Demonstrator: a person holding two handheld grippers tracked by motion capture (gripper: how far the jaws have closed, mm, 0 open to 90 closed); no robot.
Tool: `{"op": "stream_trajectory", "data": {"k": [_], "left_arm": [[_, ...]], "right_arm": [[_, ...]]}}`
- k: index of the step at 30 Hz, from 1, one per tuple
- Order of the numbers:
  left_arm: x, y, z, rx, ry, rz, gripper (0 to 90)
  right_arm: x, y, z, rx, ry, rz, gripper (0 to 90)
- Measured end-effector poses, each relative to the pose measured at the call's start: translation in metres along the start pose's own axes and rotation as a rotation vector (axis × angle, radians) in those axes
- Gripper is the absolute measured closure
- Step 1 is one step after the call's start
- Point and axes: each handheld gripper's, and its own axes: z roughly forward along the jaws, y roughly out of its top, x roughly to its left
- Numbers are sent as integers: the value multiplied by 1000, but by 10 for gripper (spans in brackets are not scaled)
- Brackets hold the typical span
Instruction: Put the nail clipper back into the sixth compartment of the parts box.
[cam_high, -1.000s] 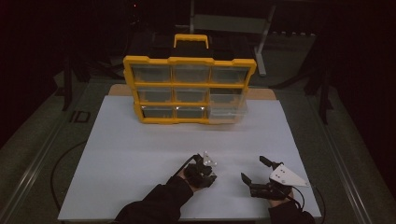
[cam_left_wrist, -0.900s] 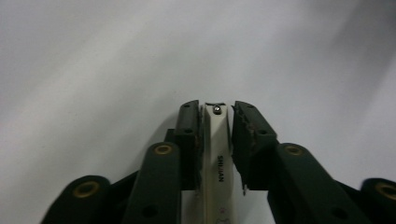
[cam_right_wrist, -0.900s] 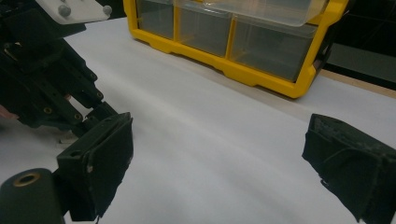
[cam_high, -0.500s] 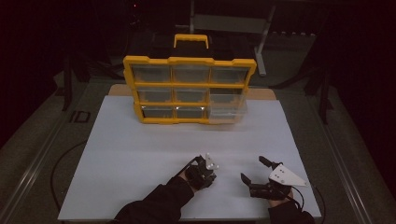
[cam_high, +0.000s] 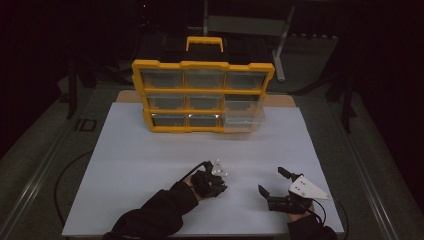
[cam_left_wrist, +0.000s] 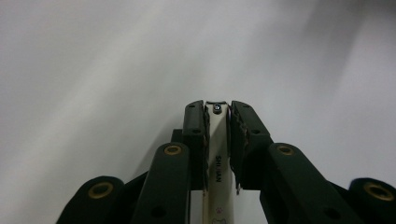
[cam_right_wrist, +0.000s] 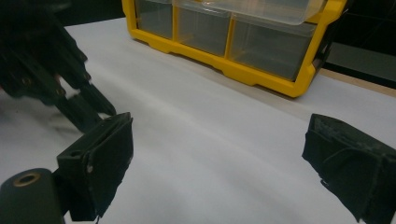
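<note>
A cream strip (cam_left_wrist: 218, 154) is clamped between the left gripper (cam_left_wrist: 218, 112) jaws, just closed; the right gripper (cam_right_wrist: 219, 154) is held open near the yellow organizer (cam_high: 202, 95).

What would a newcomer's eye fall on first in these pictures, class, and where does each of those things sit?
The bright yellow organiser with its rows of clear drawers stands at the far edge of the white sheet, one clear drawer at its lower right pulled out. Near the front, the left gripper is shut on a thin cream strip with small print. To its right, the right gripper rests with its jaws wide apart.
</note>
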Motion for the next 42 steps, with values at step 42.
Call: {"op": "stream_trajectory", "data": {"k": [42], "left_arm": [[22,56,-75,-55,-138,310,784]], "right_arm": [[0,1,-1,-16,-7,-4,86]]}}
